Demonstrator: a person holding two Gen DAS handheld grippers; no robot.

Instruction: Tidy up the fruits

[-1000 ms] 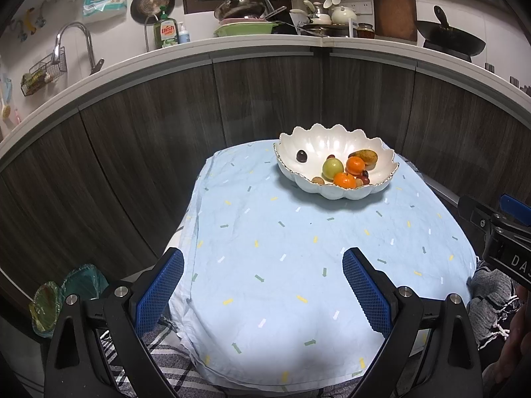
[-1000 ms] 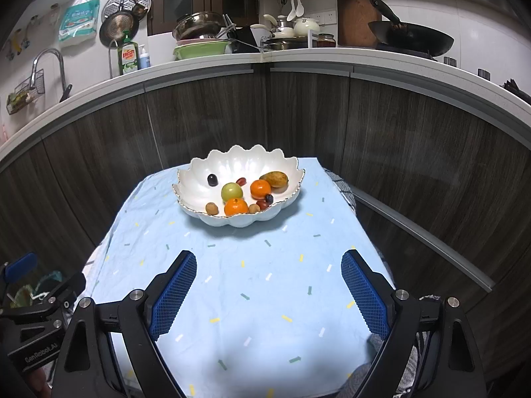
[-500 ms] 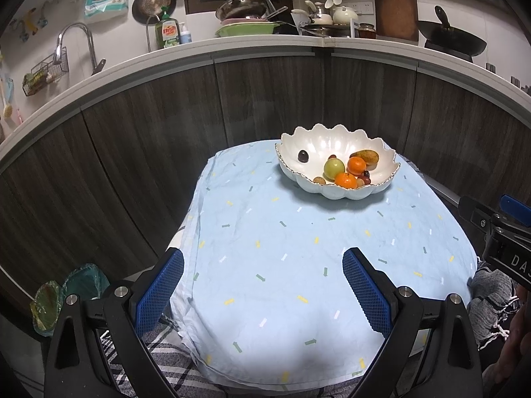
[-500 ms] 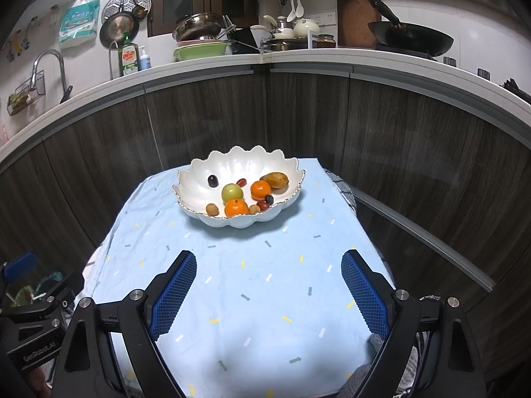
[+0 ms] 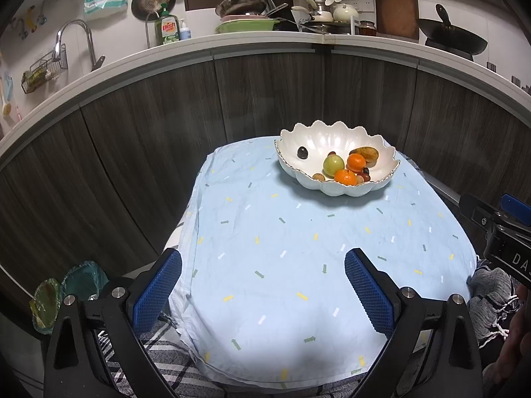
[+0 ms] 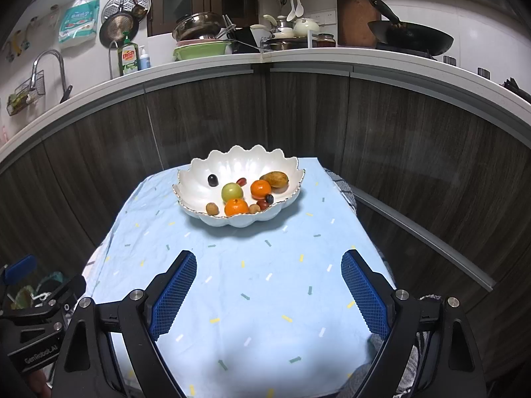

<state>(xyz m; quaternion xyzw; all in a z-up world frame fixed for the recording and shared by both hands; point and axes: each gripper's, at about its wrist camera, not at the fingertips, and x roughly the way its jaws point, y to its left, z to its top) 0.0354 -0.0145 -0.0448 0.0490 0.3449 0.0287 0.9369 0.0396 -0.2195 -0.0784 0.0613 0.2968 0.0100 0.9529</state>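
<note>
A white scalloped bowl [image 5: 318,136] [image 6: 239,162] stands at the far end of the small table. In it lie a green apple [image 5: 333,165] [image 6: 232,192], two oranges [image 5: 345,177] [image 6: 236,207], a brownish mango [image 5: 365,153] [image 6: 274,178], a dark grape [image 5: 302,152] [image 6: 212,179] and several small brown and red fruits. My left gripper [image 5: 264,290] is open and empty over the table's near end. My right gripper [image 6: 268,290] is open and empty, also well short of the bowl.
The table wears a light blue cloth with small dashes [image 5: 282,248] [image 6: 265,265]. Dark wood cabinet fronts [image 6: 398,152] curve round behind it under a cluttered kitchen counter [image 6: 265,54]. The other gripper shows at each view's edge [image 5: 504,232] [image 6: 36,308].
Almost nothing differs. Both grippers stay open and empty; the views shift only very slightly.
</note>
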